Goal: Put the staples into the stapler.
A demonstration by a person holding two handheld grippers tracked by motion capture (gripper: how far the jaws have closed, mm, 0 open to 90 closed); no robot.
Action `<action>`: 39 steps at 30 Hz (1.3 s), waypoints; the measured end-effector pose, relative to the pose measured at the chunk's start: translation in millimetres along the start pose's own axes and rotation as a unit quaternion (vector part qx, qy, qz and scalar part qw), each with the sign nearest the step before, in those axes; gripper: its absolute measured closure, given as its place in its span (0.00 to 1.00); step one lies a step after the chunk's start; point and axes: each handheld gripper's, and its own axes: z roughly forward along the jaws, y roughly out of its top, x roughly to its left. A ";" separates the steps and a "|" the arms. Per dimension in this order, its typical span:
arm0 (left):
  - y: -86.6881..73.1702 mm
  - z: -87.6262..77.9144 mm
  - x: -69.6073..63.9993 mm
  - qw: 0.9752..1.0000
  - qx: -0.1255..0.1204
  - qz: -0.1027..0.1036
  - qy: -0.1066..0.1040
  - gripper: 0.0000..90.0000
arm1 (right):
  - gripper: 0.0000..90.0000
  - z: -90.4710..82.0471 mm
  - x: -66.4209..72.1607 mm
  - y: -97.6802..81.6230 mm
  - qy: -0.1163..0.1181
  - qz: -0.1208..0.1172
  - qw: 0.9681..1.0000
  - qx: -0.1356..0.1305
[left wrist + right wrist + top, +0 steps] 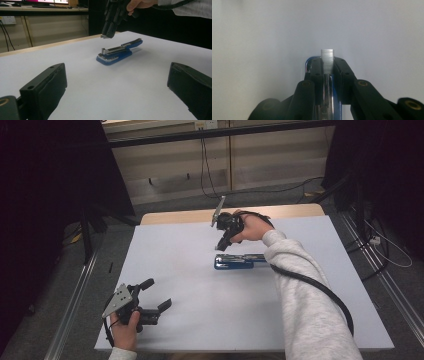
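Note:
A blue stapler (pixel 239 261) lies flat near the middle of the white table (pixel 190 270), its metal channel facing up (pixel 117 51). My right gripper (pixel 222 244) hangs just above the stapler's left end, pointing down. It is shut on a short silver strip of staples (pixel 327 55), which sticks out past the jaw tips; the blue stapler (pixel 308 63) shows directly beneath. In the left gripper view the right gripper (pixel 108 33) hovers a little above the stapler's front. My left gripper (pixel 157 294) is open near the table's front left corner, with nothing between its fingers (pixel 45 87).
The white sheet covers a wooden tabletop (pixel 175 215) whose far edge shows. Black cable (pixel 320 290) trails from the right gripper along the sleeve. Metal rails (pixel 75 295) run beside the table; wall cables (pixel 205 165) hang behind.

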 end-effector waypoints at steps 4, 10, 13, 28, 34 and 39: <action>0.1 -0.1 0.0 1.000 -0.001 0.000 0.000 0.03 | 0.87 2.7 0.0 -2.8 0.002 -0.002 1.000 0.001; 0.7 -0.6 -0.5 1.000 -0.002 0.002 0.004 0.03 | 0.87 4.4 0.2 -6.4 0.001 0.002 1.000 -0.001; 0.7 -0.6 -0.4 1.000 -0.002 0.002 0.004 0.03 | 0.87 5.0 0.2 -7.5 0.003 0.001 1.000 0.000; 0.9 -0.7 -0.5 1.000 -0.005 0.004 0.001 0.03 | 0.87 12.4 1.8 -8.4 0.002 0.001 1.000 0.006; 1.0 -0.8 -0.6 1.000 -0.001 0.006 0.003 0.03 | 0.87 16.0 3.0 -9.0 0.005 -0.002 1.000 0.011; 1.0 -0.7 -0.6 1.000 -0.003 0.007 0.003 0.03 | 0.87 19.5 2.8 -11.6 0.004 -0.003 1.000 0.014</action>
